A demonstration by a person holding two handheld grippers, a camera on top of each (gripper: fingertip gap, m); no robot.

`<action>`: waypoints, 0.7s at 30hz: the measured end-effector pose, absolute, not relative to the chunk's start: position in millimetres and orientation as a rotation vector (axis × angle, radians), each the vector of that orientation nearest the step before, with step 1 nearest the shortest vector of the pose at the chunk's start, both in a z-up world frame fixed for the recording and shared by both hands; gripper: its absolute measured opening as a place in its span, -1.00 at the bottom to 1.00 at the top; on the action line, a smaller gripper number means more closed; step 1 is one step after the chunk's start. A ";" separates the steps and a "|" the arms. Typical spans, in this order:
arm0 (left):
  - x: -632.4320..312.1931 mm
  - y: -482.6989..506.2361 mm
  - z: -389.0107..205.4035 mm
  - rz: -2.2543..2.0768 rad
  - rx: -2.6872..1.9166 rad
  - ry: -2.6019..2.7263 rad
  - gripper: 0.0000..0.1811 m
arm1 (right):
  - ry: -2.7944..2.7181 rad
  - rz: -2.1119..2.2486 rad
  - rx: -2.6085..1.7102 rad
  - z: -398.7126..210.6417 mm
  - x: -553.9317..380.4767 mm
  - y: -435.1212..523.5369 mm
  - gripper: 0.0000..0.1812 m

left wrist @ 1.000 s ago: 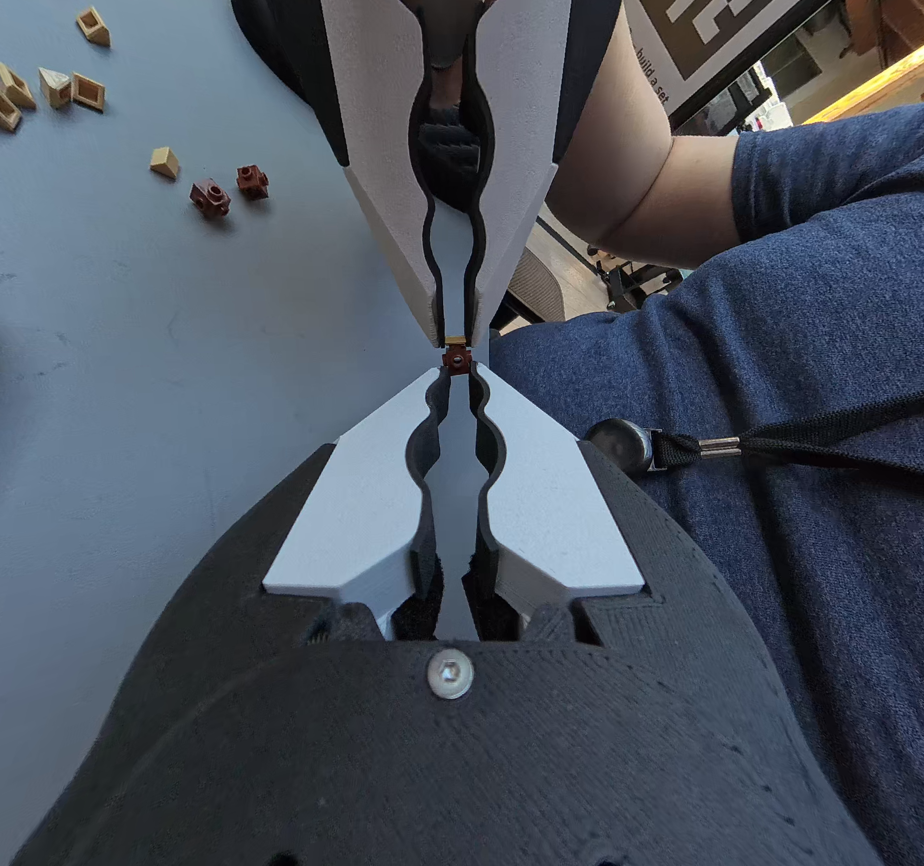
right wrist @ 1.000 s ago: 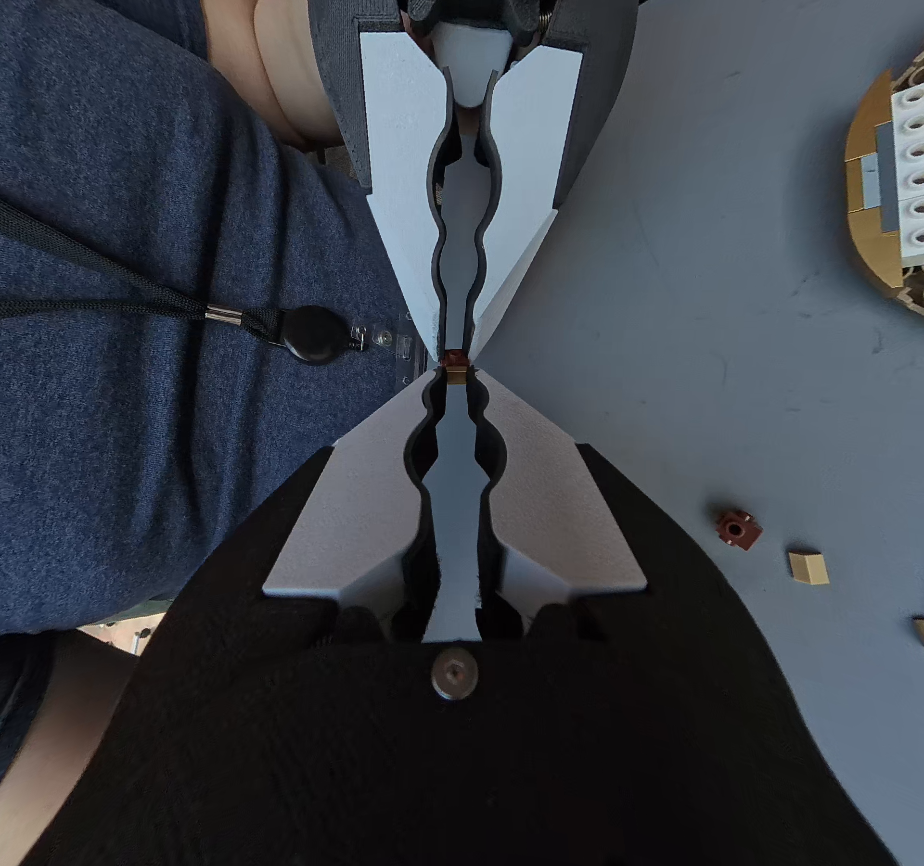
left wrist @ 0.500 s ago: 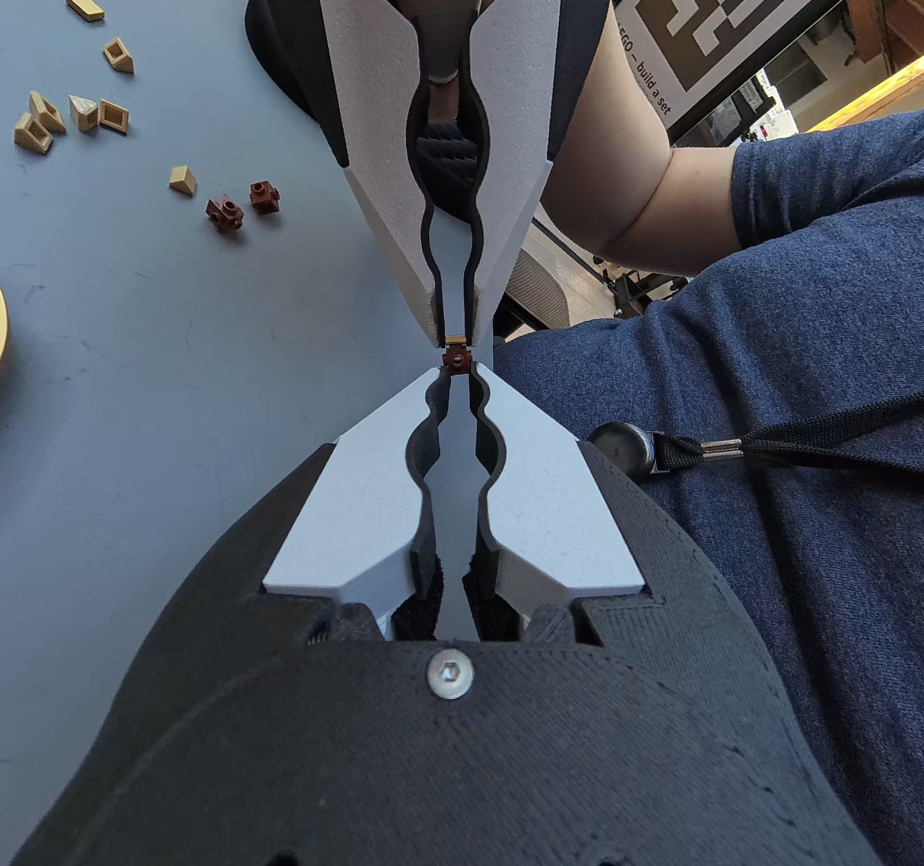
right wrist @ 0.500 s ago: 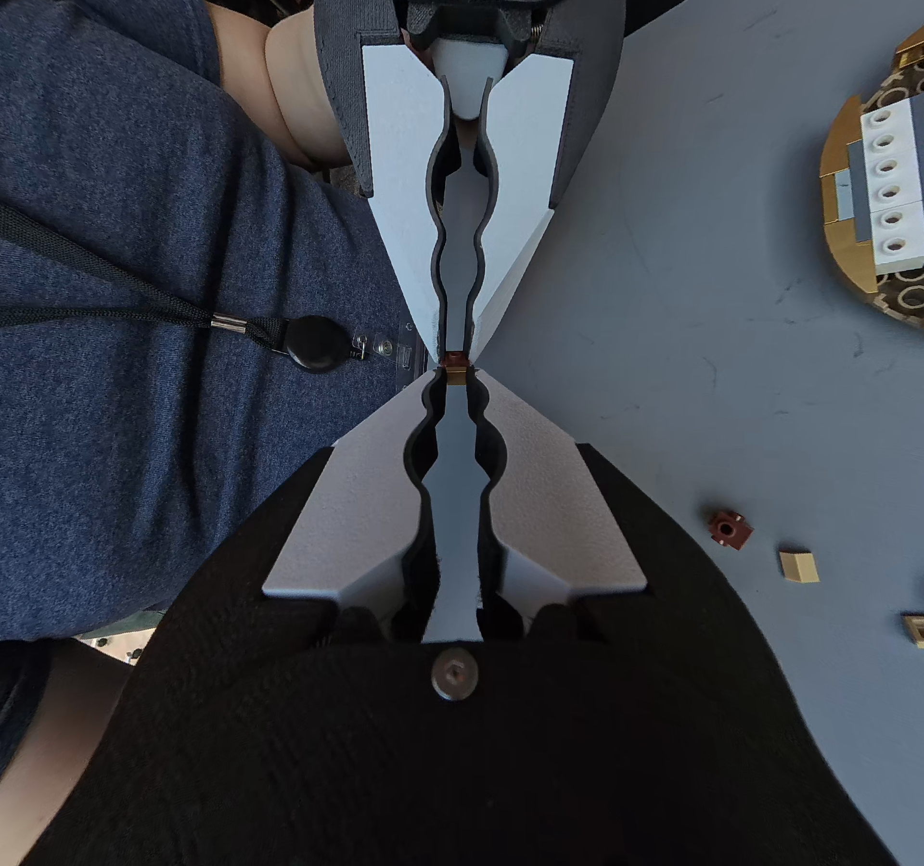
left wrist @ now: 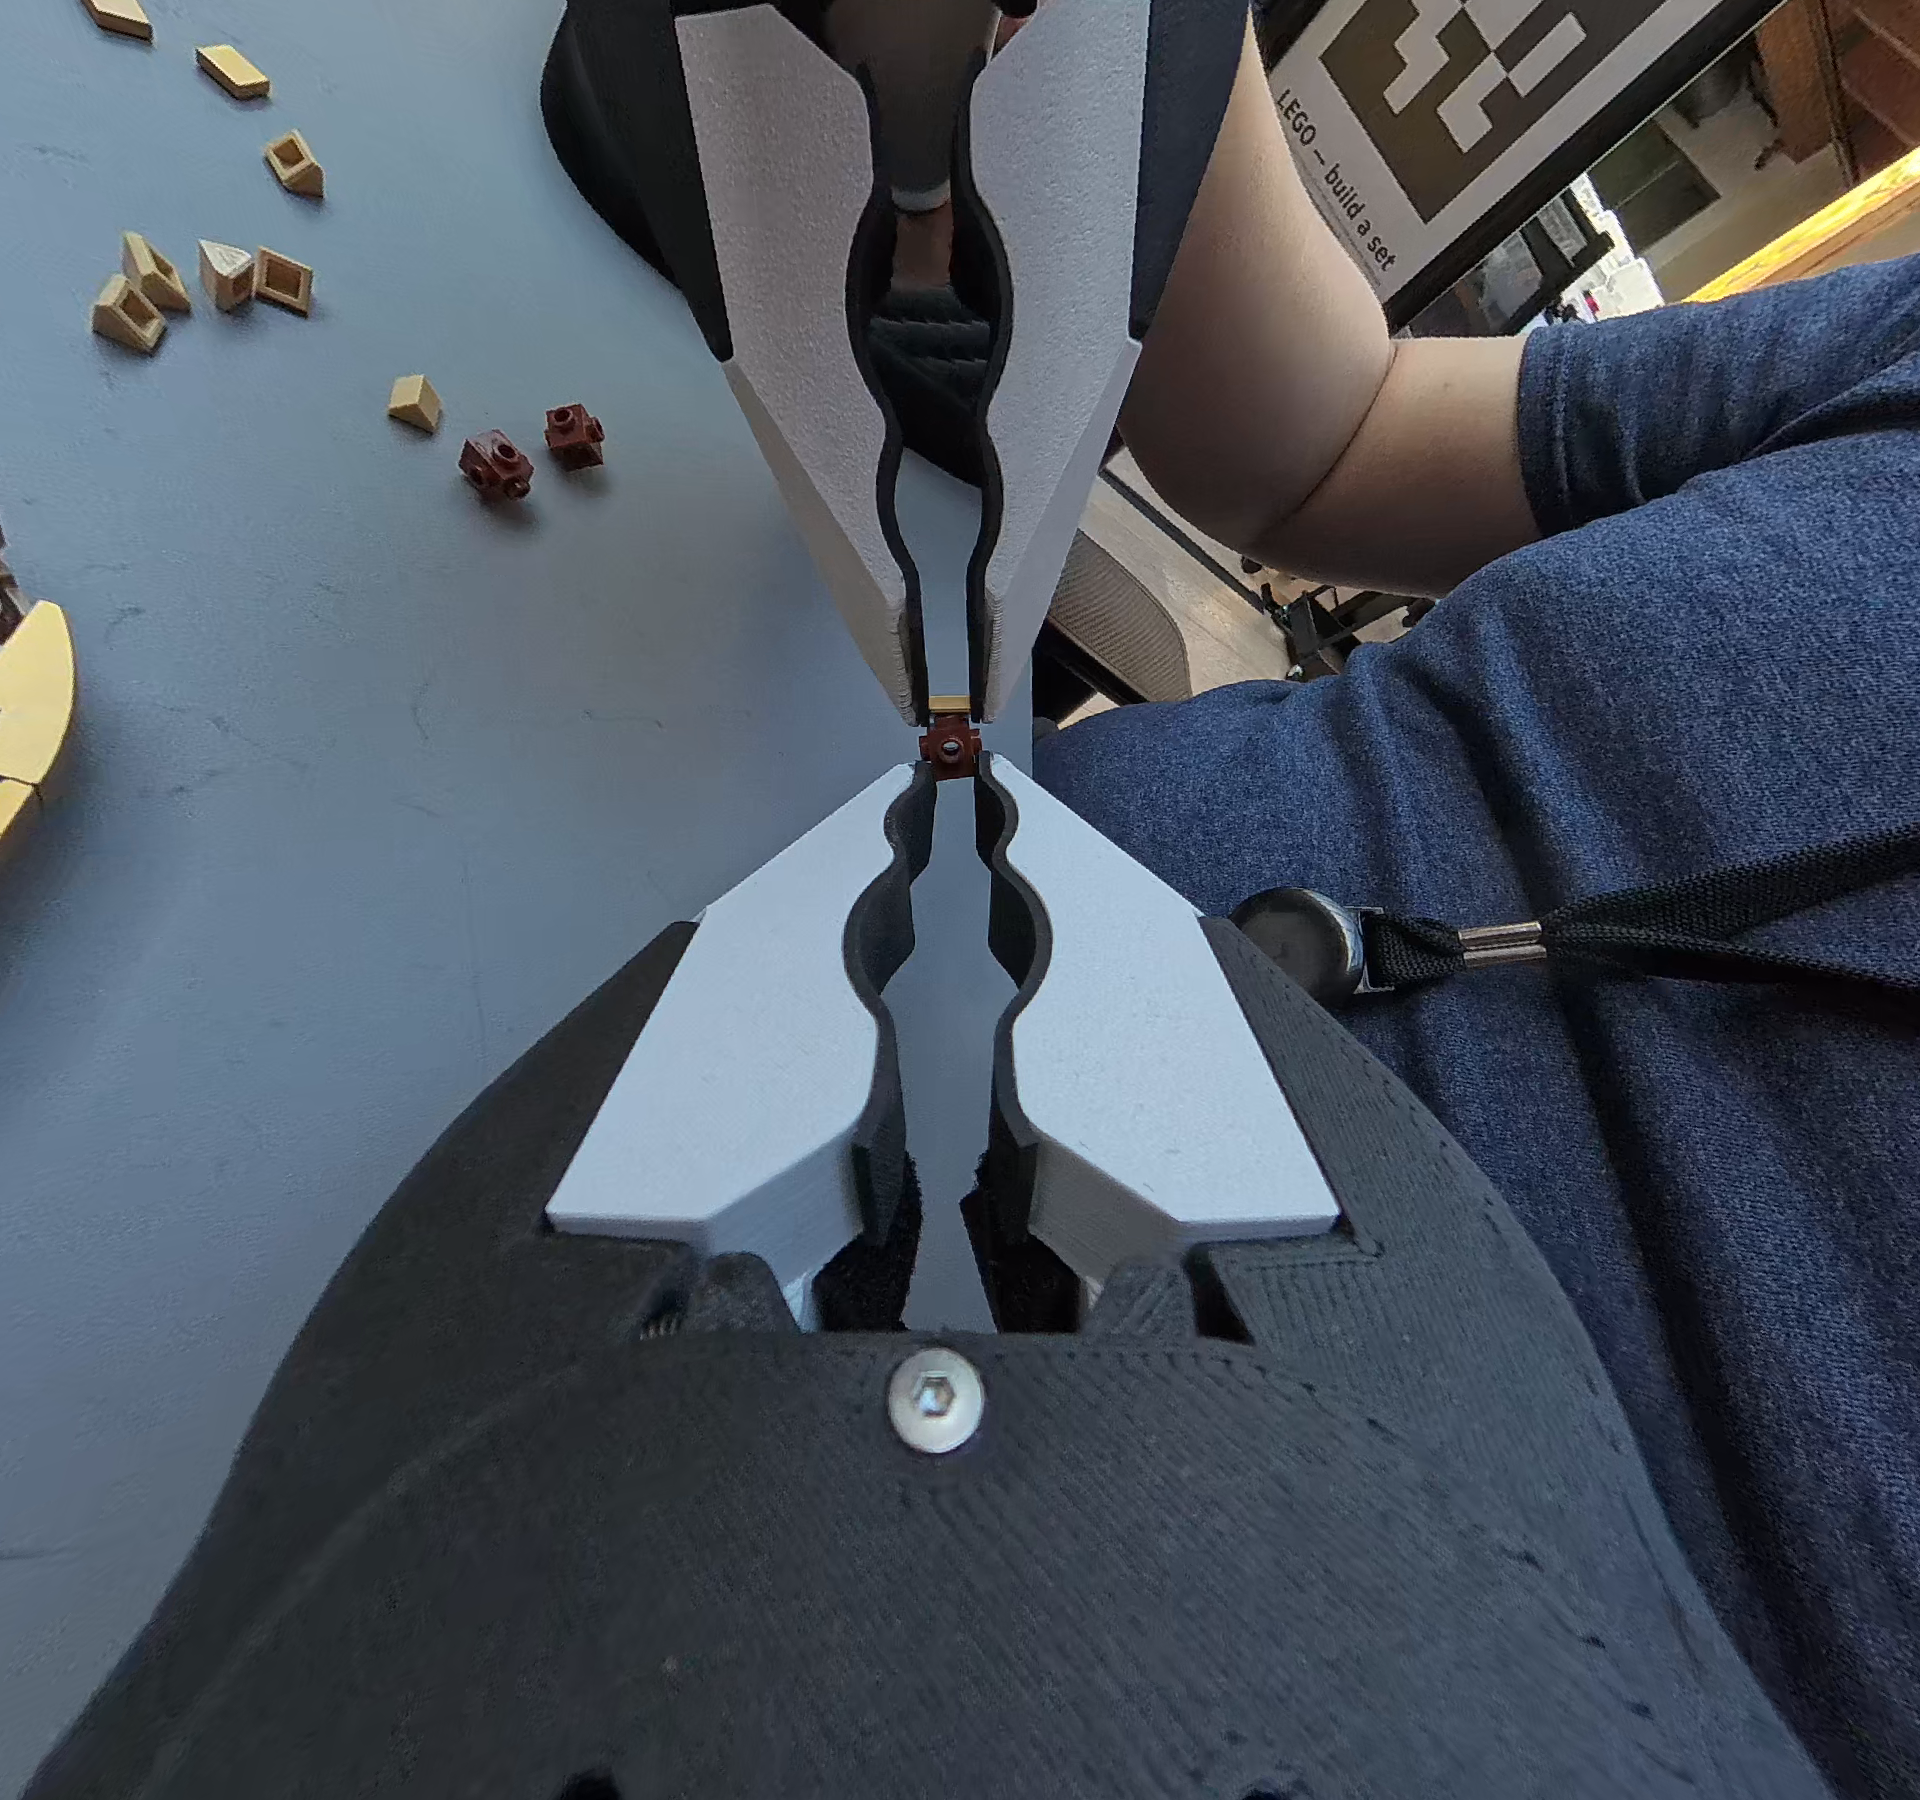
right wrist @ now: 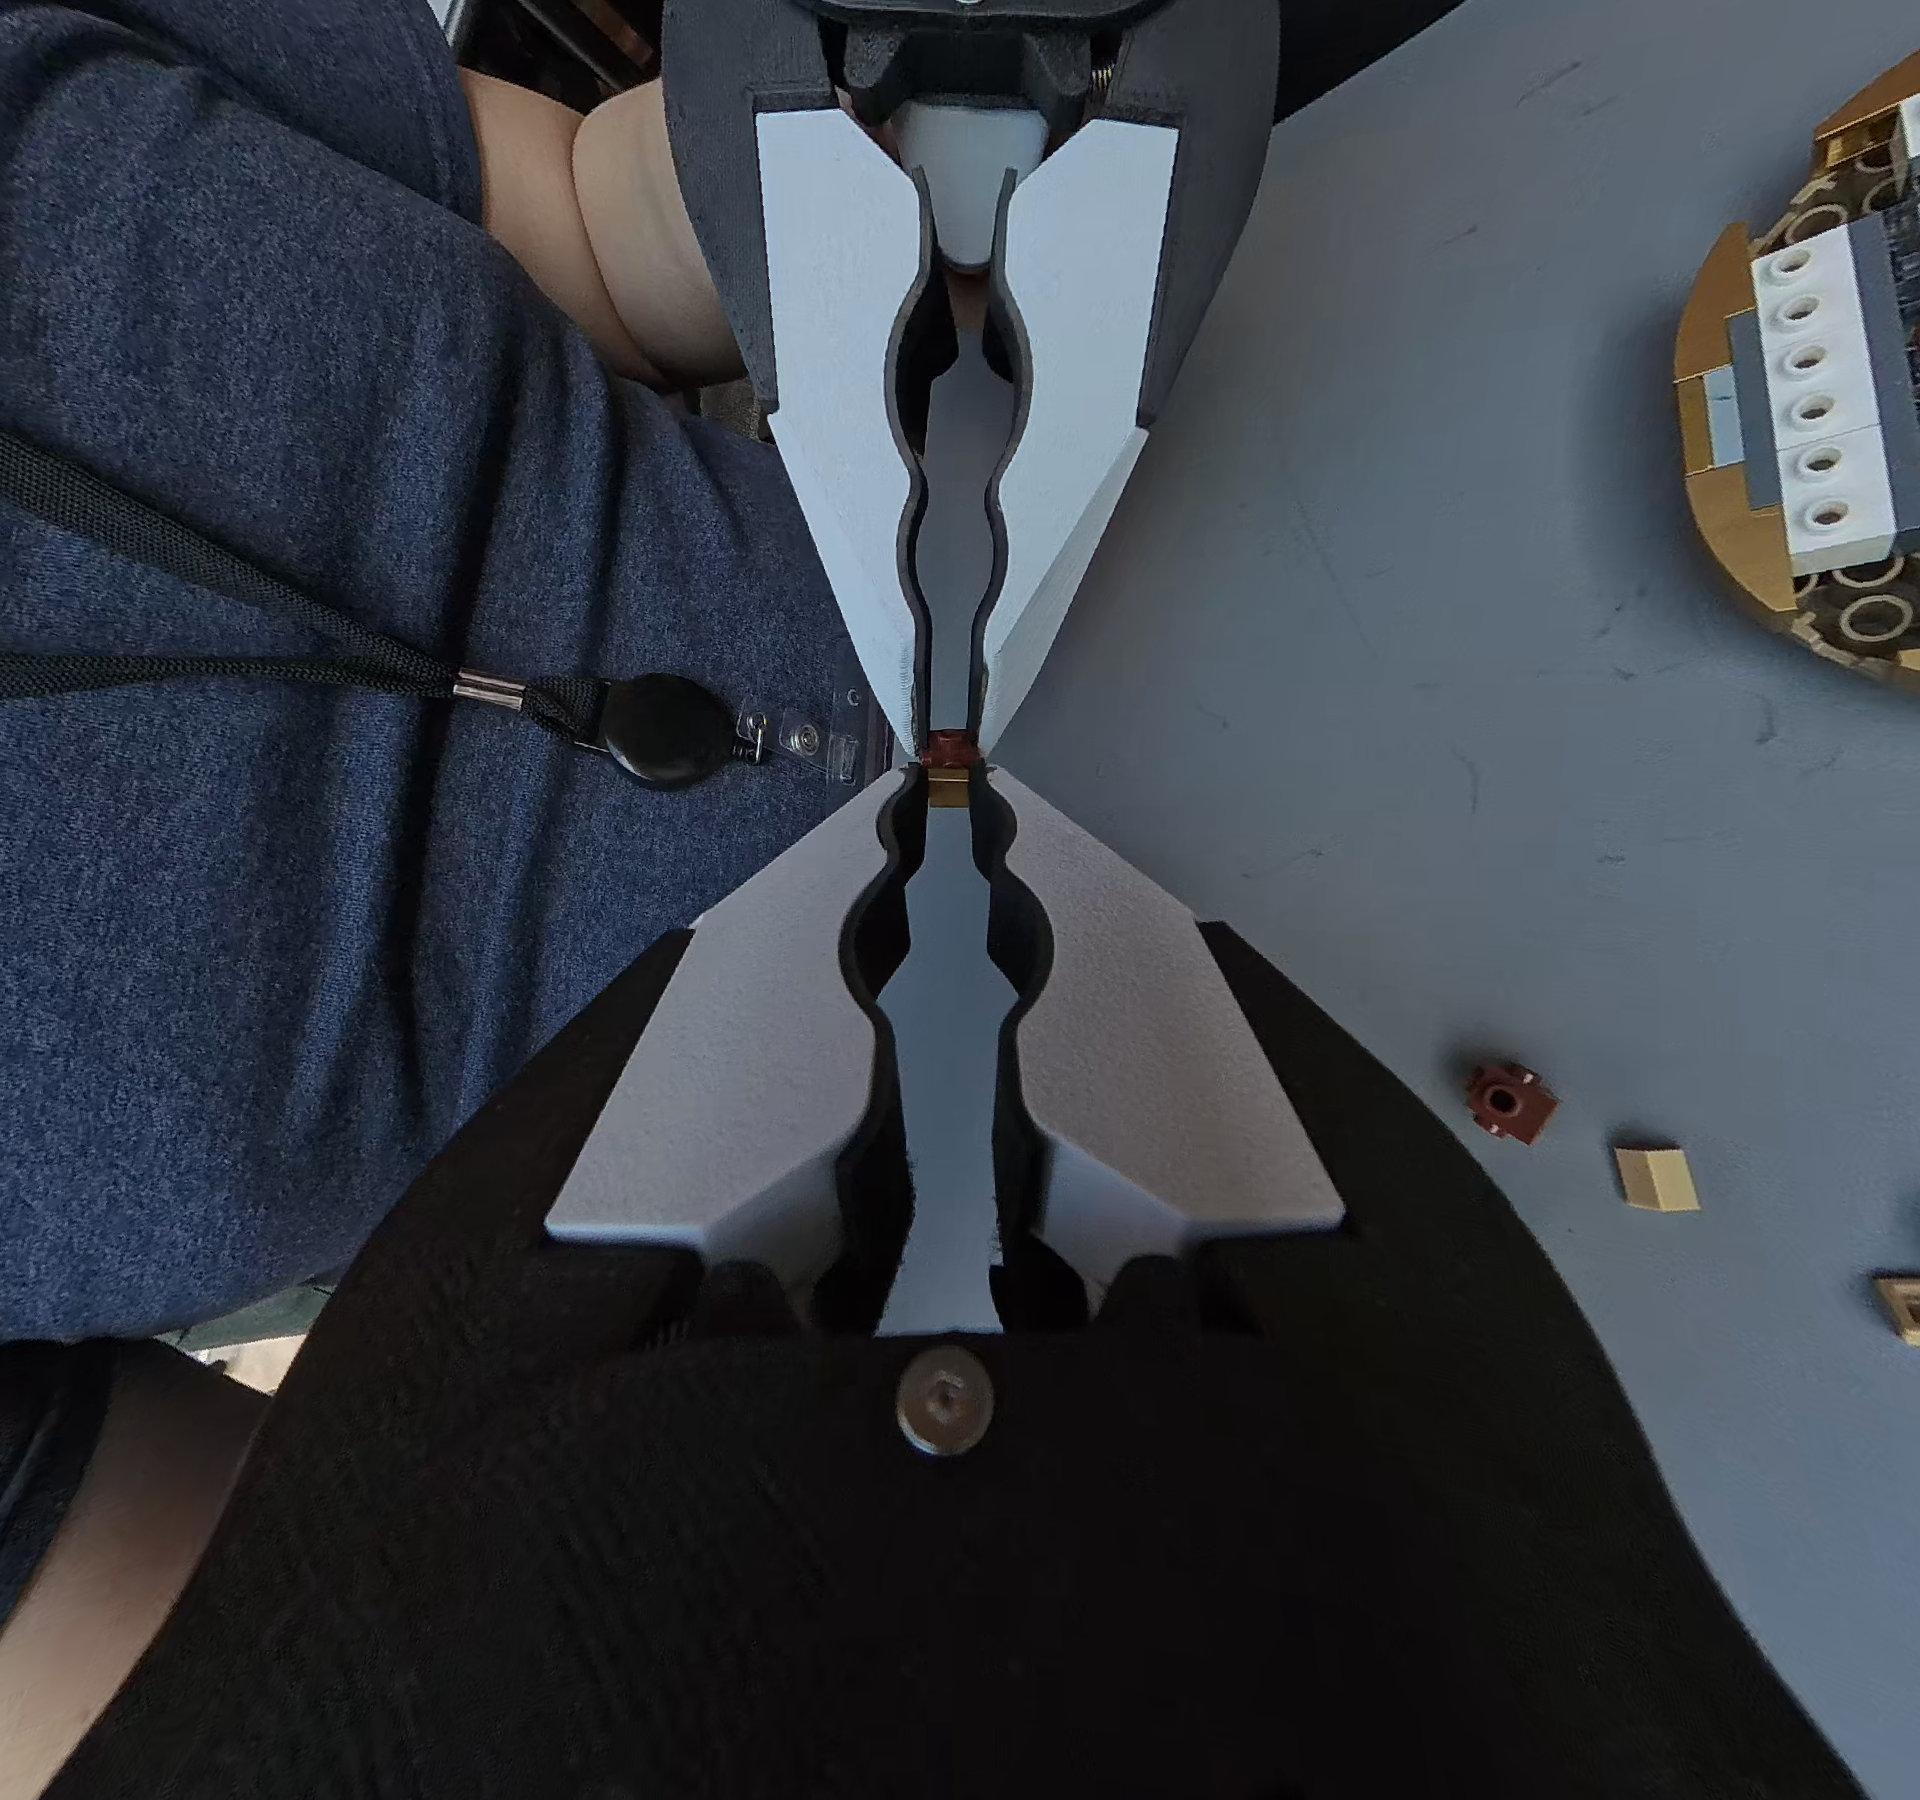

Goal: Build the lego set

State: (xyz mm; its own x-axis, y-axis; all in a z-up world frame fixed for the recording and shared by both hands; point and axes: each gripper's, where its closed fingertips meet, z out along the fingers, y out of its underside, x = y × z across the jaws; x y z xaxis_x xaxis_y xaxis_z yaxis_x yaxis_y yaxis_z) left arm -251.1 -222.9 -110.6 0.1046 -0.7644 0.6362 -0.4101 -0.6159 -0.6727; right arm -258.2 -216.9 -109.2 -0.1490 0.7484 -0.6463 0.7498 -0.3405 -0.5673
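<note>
Left wrist view shows our left gripper pinched nearly closed on a small reddish-brown studded brick, while our right gripper faces it tip to tip, clamped on a tan piece. Both pieces meet in mid-air above the near edge of the grey table. We judge the risk is misalignment: pressing off-axis could pop either tiny piece from its shallow fingertip hold, dropping it onto the person's lap.
</note>
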 end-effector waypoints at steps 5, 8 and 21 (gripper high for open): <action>-249.6 -227.3 -108.5 -1.454 -2.015 1.235 -0.93 | 1.765 -1.589 2.006 -106.2 -257.3 -220.7 -0.93; -248.3 -233.7 -110.5 -1.466 -2.026 1.286 -0.93 | 1.736 -1.608 1.966 -105.6 -256.1 -223.3 -0.93; -246.5 -222.3 -102.7 -1.621 -2.060 1.154 -0.93 | 1.585 -1.783 1.929 -99.0 -255.4 -215.4 -0.93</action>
